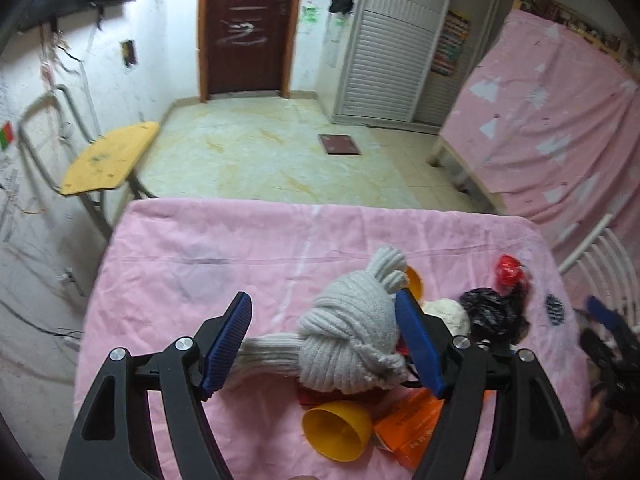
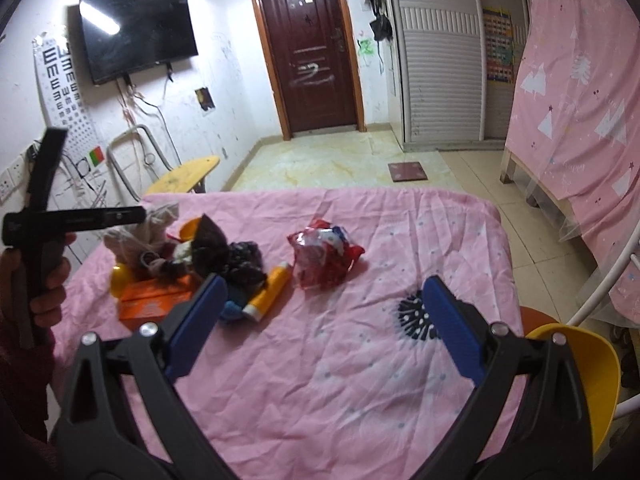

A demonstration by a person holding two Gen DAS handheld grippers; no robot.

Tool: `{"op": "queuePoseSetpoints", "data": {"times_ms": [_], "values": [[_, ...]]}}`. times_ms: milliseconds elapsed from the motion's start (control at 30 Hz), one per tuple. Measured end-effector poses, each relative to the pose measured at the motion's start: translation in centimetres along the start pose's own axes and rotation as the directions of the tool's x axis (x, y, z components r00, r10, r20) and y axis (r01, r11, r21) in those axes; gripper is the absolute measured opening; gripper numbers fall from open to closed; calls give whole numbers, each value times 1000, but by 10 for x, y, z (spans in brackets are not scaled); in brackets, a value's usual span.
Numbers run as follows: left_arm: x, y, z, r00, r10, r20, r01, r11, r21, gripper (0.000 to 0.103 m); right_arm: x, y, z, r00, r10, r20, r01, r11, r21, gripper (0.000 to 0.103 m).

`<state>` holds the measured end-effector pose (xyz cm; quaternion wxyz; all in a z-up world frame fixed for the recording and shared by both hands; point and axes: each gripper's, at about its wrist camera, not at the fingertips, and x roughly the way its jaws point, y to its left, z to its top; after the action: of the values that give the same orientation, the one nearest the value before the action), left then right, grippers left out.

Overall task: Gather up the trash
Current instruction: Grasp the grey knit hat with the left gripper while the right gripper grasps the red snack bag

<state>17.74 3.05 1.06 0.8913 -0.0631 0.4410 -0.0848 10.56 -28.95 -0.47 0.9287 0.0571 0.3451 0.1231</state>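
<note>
Hovering left tongs (image 1: 326, 346) agape over grey knit (image 1: 348, 340), pink cloth (image 1: 200, 256)

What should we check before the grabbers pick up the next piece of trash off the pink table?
1. Left gripper open: ok, blue pads spread wide.
2. Nothing already held on the left: ok, the grey knitted hat lies between the fingers, pads not pressing it.
3. Right gripper open and free: ok, only pink cloth shows between its fingers.
4. Trash within view: ok, red crumpled wrapper and yellow tube lie apart from the pile.
5. Pile sorted: not ok, orange box, black crumpled bag and hat are heaped together.
6. Bin ready: cannot tell, only a yellow container at the table's right edge.
</note>
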Motion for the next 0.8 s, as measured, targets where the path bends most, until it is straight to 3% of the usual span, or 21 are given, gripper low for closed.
{"op": "queuePoseSetpoints", "data": {"times_ms": [100,167,400,433,467,500,733,767,800], "values": [[-2,3,0,998,-61,0,61,998,-21,69,11,-2,5,1000,-16,-18,16,1000,4,95],[-4,2,0,997,-71,12,71,997,-22,76,17,-2,7,999,-26,-30,26,1000,-3,95],[15,-10,-8,1000,4,-14,-4,1000,22,76,49,1,19,995,-53,-87,50,998,-37,95],[18,-9,-9,1000,10,-17,-9,1000,20,67,54,1,21,994,-51,-95,48,998,-38,95],[21,-10,-11,999,21,-27,-21,1000,21,51,58,1,22,993,-49,-104,45,998,-38,95],[25,-11,-12,999,22,-40,-21,1000,21,46,64,1,23,992,-47,-115,43,998,-40,95],[7,-15,-14,996,80,34,-80,997,14,40,94,5,22,981,-44,-189,33,997,-65,95],[-1,-15,-13,995,82,55,-83,997,12,40,97,3,23,978,-33,-204,23,998,-55,93],[-6,-16,-11,995,78,65,-79,997,13,40,98,1,23,979,-23,-204,14,999,-49,78]]}}
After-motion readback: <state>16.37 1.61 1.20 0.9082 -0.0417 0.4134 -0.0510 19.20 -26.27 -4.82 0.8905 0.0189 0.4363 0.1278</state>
